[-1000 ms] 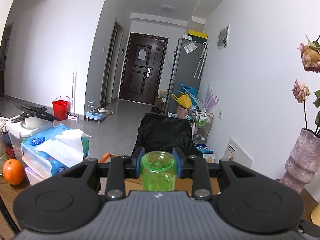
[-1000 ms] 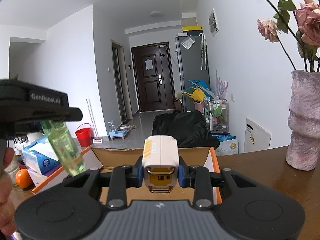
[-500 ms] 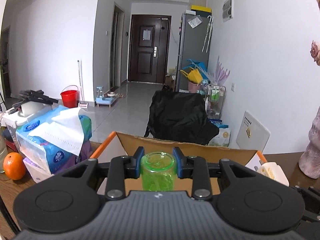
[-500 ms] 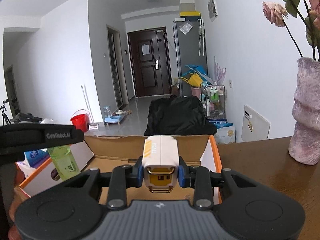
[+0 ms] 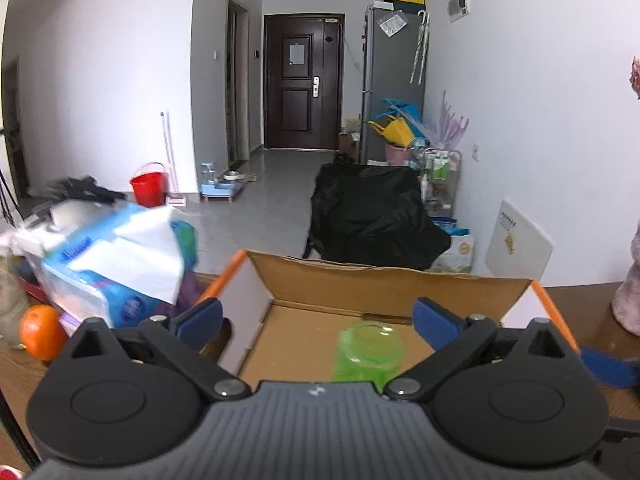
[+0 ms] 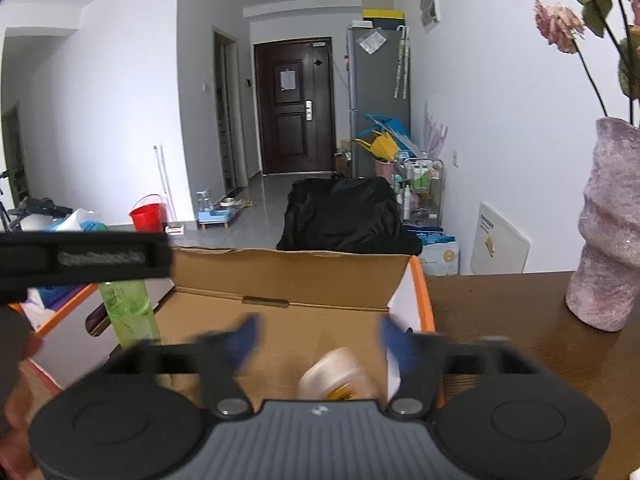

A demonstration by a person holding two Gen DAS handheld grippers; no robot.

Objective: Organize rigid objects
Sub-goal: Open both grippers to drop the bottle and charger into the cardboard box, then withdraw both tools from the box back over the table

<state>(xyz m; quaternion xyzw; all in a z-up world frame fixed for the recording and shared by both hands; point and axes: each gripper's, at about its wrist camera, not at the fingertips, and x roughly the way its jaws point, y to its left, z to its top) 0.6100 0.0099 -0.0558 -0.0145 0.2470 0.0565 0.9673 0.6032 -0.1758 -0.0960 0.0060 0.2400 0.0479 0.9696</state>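
A long pale hallway runs off to a dark door, and close under me a brown wooden table (image 6: pixel 500 320) carries the open cardboard box (image 5: pixel 384 280) with orange edges that I am filling. My left gripper (image 5: pixel 316 320) is opening, its blue pads spread wide and clear of the green bottle (image 5: pixel 368 354), which sits loose between them over the box floor, blurred as if dropping in. My right gripper (image 6: pixel 316 340) is opening too, pads smeared with motion, and the cream and yellow device (image 6: pixel 340 376) below them is tilted and free of both pads, inside the box near its right wall. So I judge that two rigid things are going into the box at this moment. I cannot tell whether either has settled flat. As for what is left, the orange (image 5: pixel 42 338) and the tissue pack (image 5: pixel 120 264) sit outside the box on the left, though the tissues are hardly rigid, and the pink vase (image 6: pixel 612 232) stands apart on the right; whether any of these belongs in the box I cannot say
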